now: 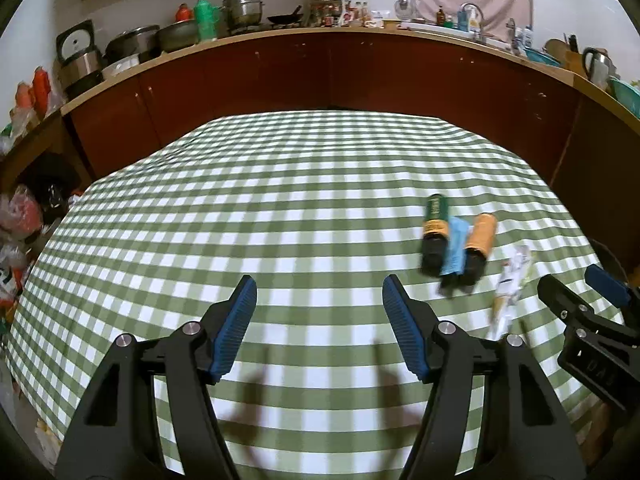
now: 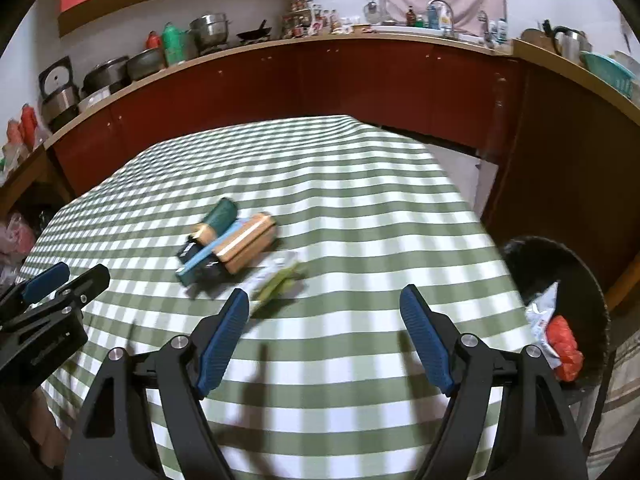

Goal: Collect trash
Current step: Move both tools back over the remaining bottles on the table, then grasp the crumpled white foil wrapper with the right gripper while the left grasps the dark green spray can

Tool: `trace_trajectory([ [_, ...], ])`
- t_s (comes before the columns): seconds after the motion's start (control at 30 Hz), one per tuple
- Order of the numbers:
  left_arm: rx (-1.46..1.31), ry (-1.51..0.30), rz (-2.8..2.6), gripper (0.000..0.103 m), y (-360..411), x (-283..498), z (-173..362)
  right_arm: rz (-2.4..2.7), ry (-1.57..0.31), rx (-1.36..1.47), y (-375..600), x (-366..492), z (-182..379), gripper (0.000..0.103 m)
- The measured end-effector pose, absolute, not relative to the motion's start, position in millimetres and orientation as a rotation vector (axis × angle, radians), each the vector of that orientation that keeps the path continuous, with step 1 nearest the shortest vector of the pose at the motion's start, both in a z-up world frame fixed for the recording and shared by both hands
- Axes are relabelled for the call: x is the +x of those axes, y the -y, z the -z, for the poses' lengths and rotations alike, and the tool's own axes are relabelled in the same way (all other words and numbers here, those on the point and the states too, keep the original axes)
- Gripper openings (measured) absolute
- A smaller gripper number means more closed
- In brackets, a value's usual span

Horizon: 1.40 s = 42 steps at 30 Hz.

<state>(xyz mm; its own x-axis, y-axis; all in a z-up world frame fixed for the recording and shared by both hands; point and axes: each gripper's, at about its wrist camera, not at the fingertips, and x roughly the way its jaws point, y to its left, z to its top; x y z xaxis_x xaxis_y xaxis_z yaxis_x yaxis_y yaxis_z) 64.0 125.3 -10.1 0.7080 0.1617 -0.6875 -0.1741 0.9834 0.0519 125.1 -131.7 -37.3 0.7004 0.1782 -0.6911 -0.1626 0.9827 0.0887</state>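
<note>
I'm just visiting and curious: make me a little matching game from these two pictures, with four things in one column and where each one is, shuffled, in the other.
Things:
1. green tube
2. orange bag
3. crumpled wrapper
4. steel pot

Places:
A. inside the dark bin beside the table
B. on the kitchen counter at the back
C. lying on the checked tablecloth in a cluster with an orange tube and a blue packet
D. on the cloth just ahead of the right gripper, nearest its open jaws

Pairs: 1-C, 2-A, 3-D, 4-B
</note>
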Motion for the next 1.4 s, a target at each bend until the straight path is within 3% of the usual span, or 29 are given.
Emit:
trace_trajectory([
  [0.43,-0.050,-0.776,-0.164,0.064,-145,62,19,-0.182,-0.820,-0.052,101,128,48,0.075],
  [0.87,-0.046,-0.779,-0.141,0.064,-128,74,20,-0.186,-0.833,-0.048,113,133,50,0.022],
  [1.4,-0.040,-0.796,-0.082,0.064,-97,114,20,-0.174,-0.797,-0.029,138,152,38,0.019],
])
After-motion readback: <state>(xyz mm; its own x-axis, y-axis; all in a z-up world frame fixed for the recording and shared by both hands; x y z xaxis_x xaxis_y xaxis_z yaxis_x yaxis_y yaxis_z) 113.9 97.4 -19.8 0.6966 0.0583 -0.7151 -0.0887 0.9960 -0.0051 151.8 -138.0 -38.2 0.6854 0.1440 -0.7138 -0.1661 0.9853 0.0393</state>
